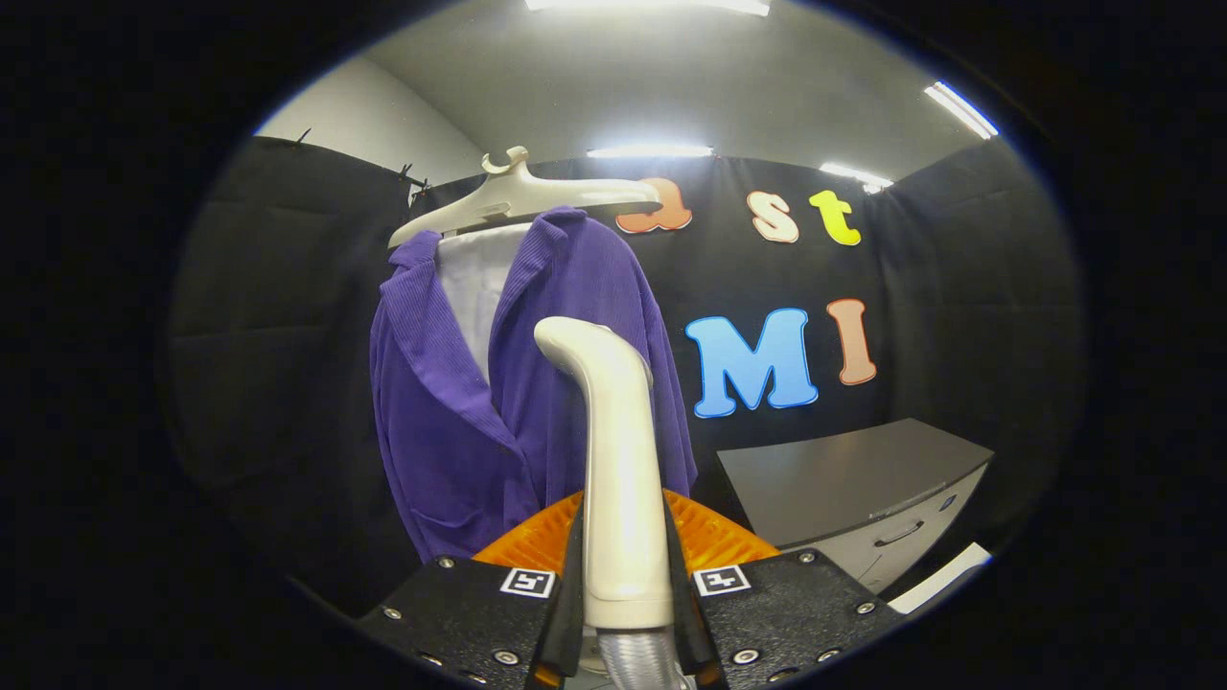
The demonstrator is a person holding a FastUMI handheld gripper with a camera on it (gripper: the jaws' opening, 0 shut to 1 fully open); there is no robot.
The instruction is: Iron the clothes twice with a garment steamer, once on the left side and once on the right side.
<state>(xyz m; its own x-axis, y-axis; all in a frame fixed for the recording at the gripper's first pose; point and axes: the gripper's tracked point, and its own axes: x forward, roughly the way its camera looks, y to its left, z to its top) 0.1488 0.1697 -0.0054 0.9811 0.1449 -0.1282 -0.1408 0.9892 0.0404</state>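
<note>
At the bottom centre of the frame the claw (625,585) pinches the garment steamer (618,460) by its handle, head raised. Beyond it, centre-left, the purple jacket (575,335) hangs on a hanger (522,199). Pushing hard could swing the jacket aside or slip it off; the handle might twist in the grip.
</note>
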